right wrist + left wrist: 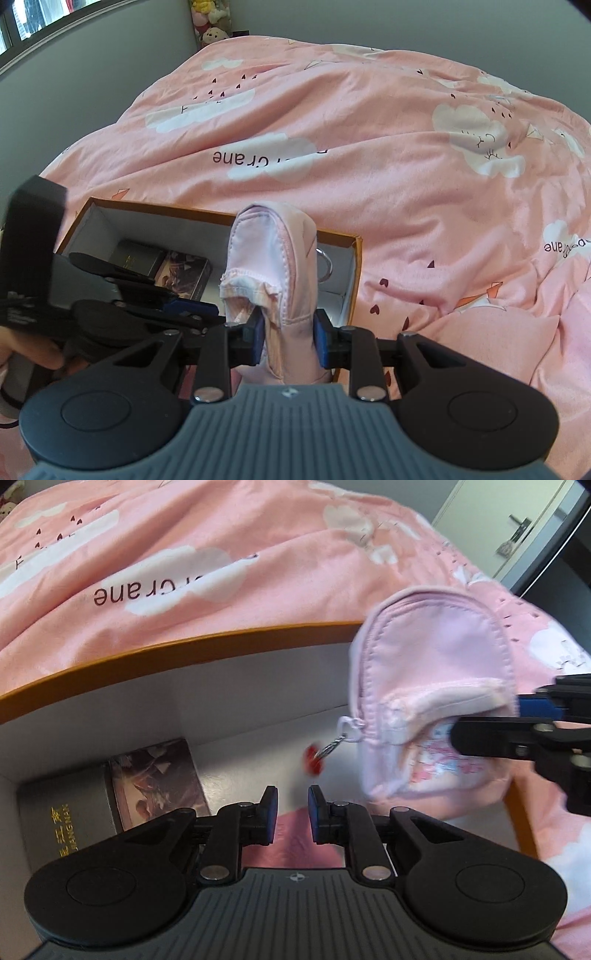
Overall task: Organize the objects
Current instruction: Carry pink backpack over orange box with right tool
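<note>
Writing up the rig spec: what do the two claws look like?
Both match: left claw and right claw have black linkage arms with silver pivot pins, blue pads on the fingertips, round black side discs, and a ribbed grey base bearing a small round logo. No cables visible.

Pink mini backpack [273, 266] upright, over orange-rimmed box [221, 216].

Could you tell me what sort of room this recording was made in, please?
Most likely a bedroom: the work happens on a bed under a pink cloud-print duvet, stuffed toys are piled in the far corner, and a door with a handle stands beyond the bed.
</note>
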The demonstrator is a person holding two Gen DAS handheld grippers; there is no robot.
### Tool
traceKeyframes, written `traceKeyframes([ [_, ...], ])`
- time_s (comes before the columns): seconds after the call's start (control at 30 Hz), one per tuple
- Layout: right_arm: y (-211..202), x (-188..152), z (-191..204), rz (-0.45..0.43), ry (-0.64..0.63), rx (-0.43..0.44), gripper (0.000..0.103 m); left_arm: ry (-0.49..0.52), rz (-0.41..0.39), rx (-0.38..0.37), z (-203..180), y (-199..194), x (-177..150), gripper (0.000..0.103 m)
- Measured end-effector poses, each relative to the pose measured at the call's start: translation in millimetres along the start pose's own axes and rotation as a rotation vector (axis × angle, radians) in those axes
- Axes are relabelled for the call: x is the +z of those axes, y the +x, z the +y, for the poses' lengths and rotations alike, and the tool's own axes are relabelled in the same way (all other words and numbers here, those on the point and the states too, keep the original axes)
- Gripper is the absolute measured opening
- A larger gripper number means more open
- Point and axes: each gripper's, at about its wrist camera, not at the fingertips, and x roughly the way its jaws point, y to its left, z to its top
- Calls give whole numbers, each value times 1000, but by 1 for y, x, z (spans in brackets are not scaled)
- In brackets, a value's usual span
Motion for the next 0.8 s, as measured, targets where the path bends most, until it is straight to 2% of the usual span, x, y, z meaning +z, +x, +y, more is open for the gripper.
traceKeyframes([
  [0.27, 5, -1, -4, 6, 16, 18, 29, -15, 101, -2, 2, 11, -3, 19],
  [0.5, 11, -9, -4, 37, 29, 27, 29, 36, 176, 4, -5, 8, -15, 20],
  [0.67, 12, -13, -4, 58, 42, 43, 29, 48, 161, 8, -3, 3, -18, 20],
  [0.8, 4, -15, -2, 66, 62, 73, 29, 51, 48, 24, 0, -22, -22, 20],
])
